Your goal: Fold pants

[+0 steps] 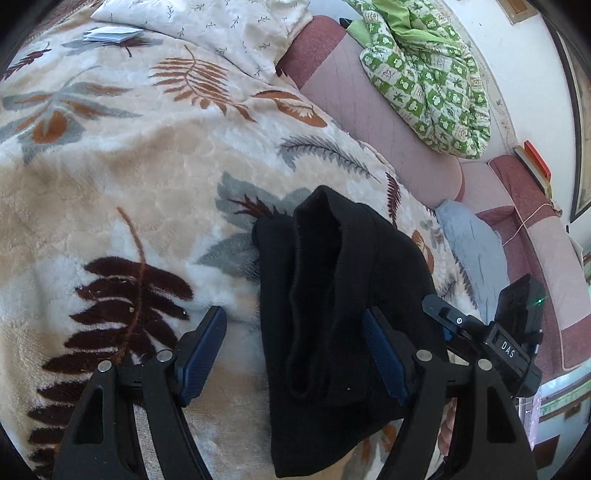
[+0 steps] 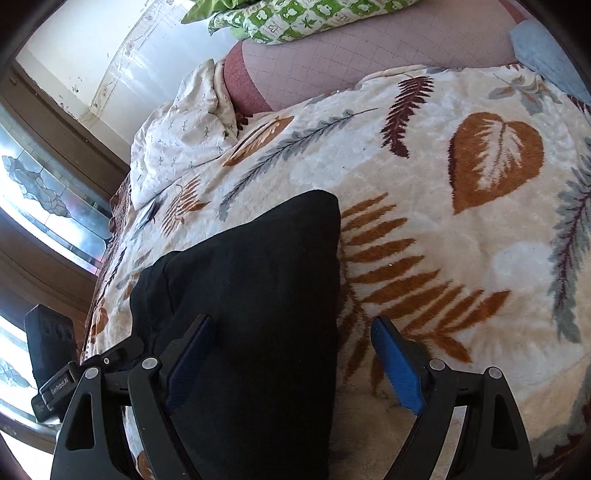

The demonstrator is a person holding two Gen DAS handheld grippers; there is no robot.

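Note:
The black pants point(image 1: 332, 314) lie folded into a compact bundle on the leaf-patterned fleece blanket point(image 1: 129, 166). In the left wrist view my left gripper point(image 1: 295, 350) is open, its blue pads either side of the bundle's near part, the right pad against the cloth. In the right wrist view the pants point(image 2: 251, 314) fill the lower middle. My right gripper point(image 2: 293, 358) is open above the bundle's right edge, left pad over the black cloth, right pad over the blanket point(image 2: 461, 221). Neither grips anything.
A white pillow point(image 1: 221, 26) and a folded paper point(image 1: 110, 34) lie at the blanket's far end. A pink sofa back point(image 1: 369, 110) carries a green patterned cloth point(image 1: 424, 74). A light blue cloth point(image 1: 472, 251) lies by the blanket's edge. A window point(image 2: 37, 206) is at left.

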